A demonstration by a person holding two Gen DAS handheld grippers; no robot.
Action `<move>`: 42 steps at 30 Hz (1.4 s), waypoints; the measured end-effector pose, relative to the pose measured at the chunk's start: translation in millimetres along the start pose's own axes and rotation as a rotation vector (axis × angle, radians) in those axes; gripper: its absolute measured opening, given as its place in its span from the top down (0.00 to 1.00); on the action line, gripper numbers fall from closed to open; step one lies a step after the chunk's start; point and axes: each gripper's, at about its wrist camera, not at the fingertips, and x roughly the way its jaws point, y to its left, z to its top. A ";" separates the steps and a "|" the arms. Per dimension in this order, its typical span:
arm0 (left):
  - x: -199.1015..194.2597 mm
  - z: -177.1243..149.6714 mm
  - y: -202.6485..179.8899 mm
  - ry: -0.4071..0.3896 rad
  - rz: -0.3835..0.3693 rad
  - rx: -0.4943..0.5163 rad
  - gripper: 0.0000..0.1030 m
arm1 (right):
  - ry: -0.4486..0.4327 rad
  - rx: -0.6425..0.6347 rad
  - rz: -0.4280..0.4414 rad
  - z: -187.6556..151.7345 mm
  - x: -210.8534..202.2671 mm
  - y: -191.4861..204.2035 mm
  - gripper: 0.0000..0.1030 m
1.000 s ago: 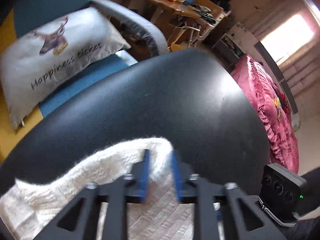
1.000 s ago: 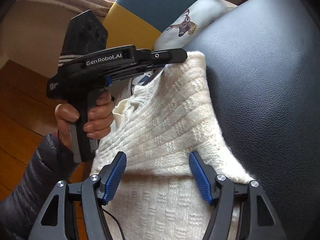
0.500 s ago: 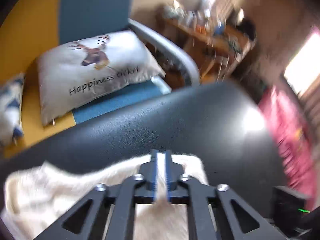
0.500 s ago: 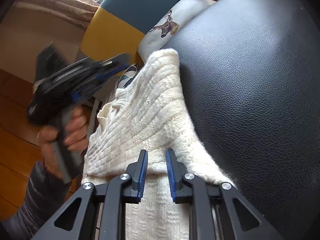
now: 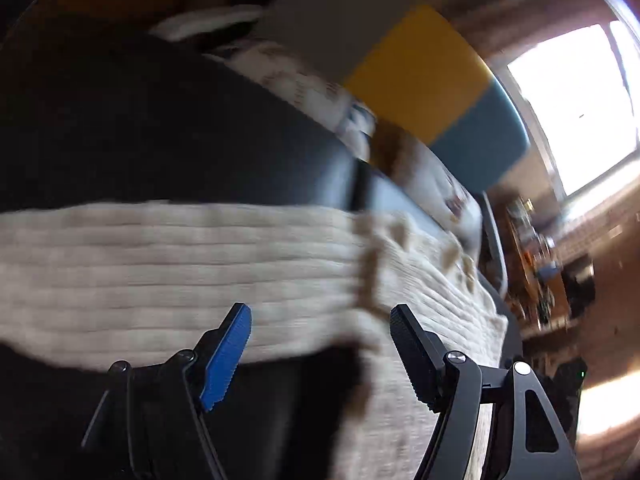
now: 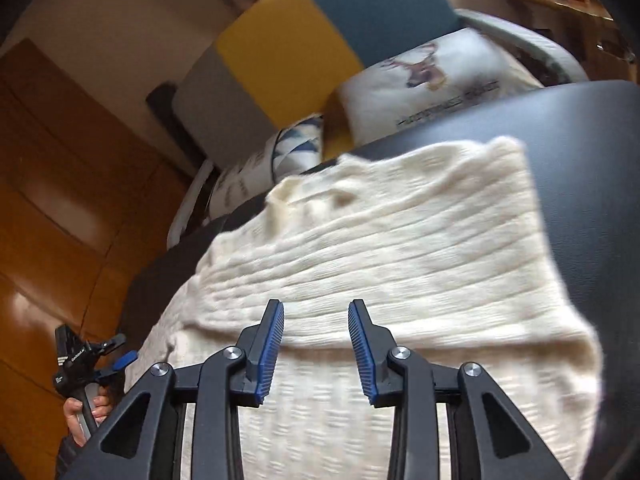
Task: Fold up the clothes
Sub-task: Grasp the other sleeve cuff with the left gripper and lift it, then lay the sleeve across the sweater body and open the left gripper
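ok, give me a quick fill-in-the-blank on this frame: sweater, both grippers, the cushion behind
1. The cream knitted sweater lies on a ____ leather-look surface.
2. The right gripper has its jaws ____, above the knit.
3. The left gripper grips ____.
4. The white cushion behind carries a printed ____ head.

Missing words: black; open; nothing; deer

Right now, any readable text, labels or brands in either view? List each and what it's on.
"GenRobot.AI": side of the left gripper, tiny, only just legible in the right wrist view.
Dark lettering under the deer on the pillow: smeared, not readable.
Left wrist view: all blurred, nothing legible.
Sweater: no text.
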 end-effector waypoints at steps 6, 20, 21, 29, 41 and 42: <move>-103.2 6.3 188.6 -0.206 0.251 -0.387 0.29 | 0.090 0.028 -0.002 -20.2 41.9 38.7 0.67; -98.1 -12.3 217.9 -0.148 0.178 -0.429 0.29 | 0.122 -0.004 -0.010 -27.9 44.3 76.4 0.67; -95.4 -11.9 215.5 -0.148 0.192 -0.428 0.29 | 0.123 -0.004 -0.008 -28.7 43.9 76.1 0.67; -91.0 -8.2 205.1 -0.195 0.221 -0.494 0.92 | 0.127 -0.002 -0.022 -35.0 39.4 63.6 0.67; -102.1 15.3 136.9 -0.297 0.103 -0.435 0.94 | 0.125 0.009 -0.039 -43.1 36.0 41.6 0.67; -100.2 18.9 123.6 -0.296 0.076 -0.412 0.94 | 0.124 0.008 -0.040 -43.2 36.0 41.0 0.67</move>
